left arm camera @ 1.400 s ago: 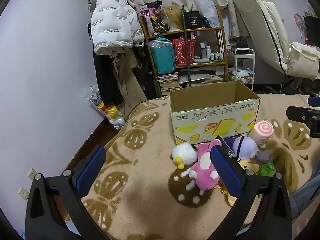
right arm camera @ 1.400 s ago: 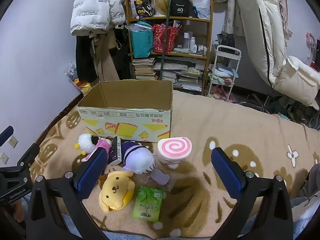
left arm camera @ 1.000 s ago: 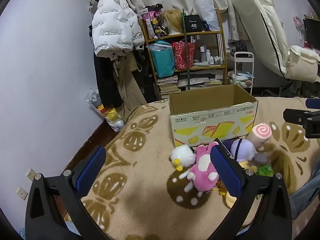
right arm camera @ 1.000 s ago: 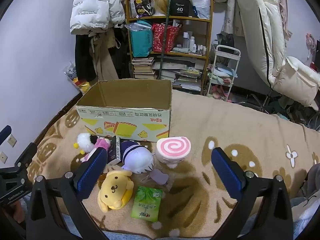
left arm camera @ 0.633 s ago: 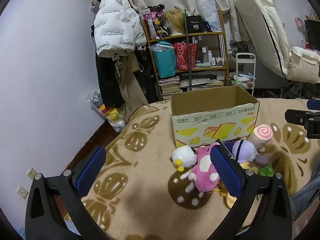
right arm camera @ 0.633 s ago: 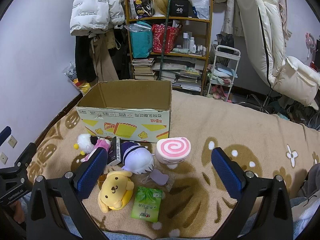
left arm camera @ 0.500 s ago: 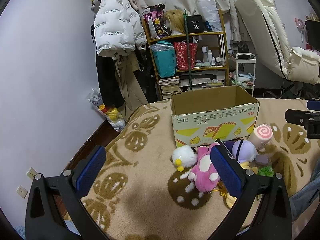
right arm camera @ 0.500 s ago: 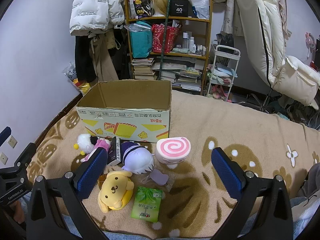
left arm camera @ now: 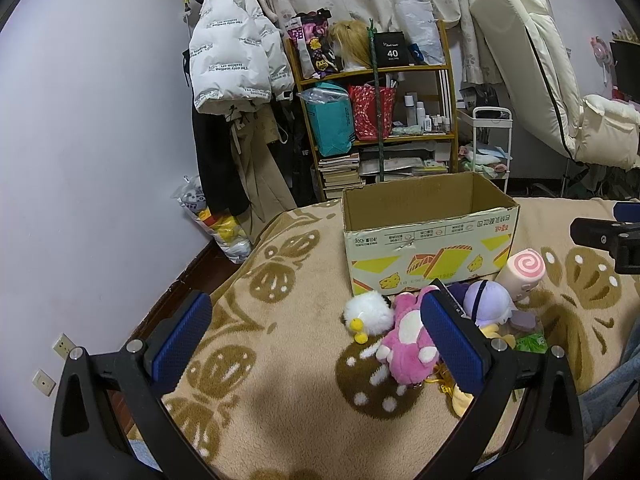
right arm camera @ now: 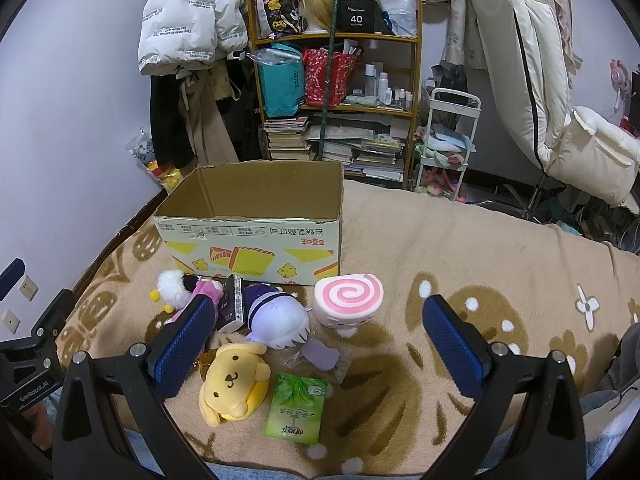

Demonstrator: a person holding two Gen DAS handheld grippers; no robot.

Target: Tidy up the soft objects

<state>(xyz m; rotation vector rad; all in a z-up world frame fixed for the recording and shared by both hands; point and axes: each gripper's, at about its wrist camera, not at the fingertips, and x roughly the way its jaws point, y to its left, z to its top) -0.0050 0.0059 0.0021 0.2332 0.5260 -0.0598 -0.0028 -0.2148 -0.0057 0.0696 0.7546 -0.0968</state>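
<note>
Hovering, left gripper (left arm camera: pixel 316 334) jaws spread wide, empty | right gripper (right arm camera: pixel 320 336) likewise | open printed cardboard box (right arm camera: pixel 256 246) stood behind clustered plush toys: pink-swirl roll (right arm camera: pixel 348 300), yellow dog (right arm camera: pixel 232 382).

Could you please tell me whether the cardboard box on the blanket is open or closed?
Open: the cardboard box has no lid or flaps over its top, and its bare inner walls show.

So it's a bed covered in a tan fleece blanket (right arm camera: pixel 460 240) with brown butterfly prints, and an open cardboard box (right arm camera: pixel 256 236) sits right on it. Huddled against the box front: white chick plush (right arm camera: pixel 172 286), pink plush (left arm camera: pixel 404 340), purple-haired plush (right arm camera: pixel 278 316) and a pink swirl roll cushion (right arm camera: pixel 348 298). Closer in there's a yellow dog plush (right arm camera: pixel 232 382) beside a green packet (right arm camera: pixel 296 408).
</note>
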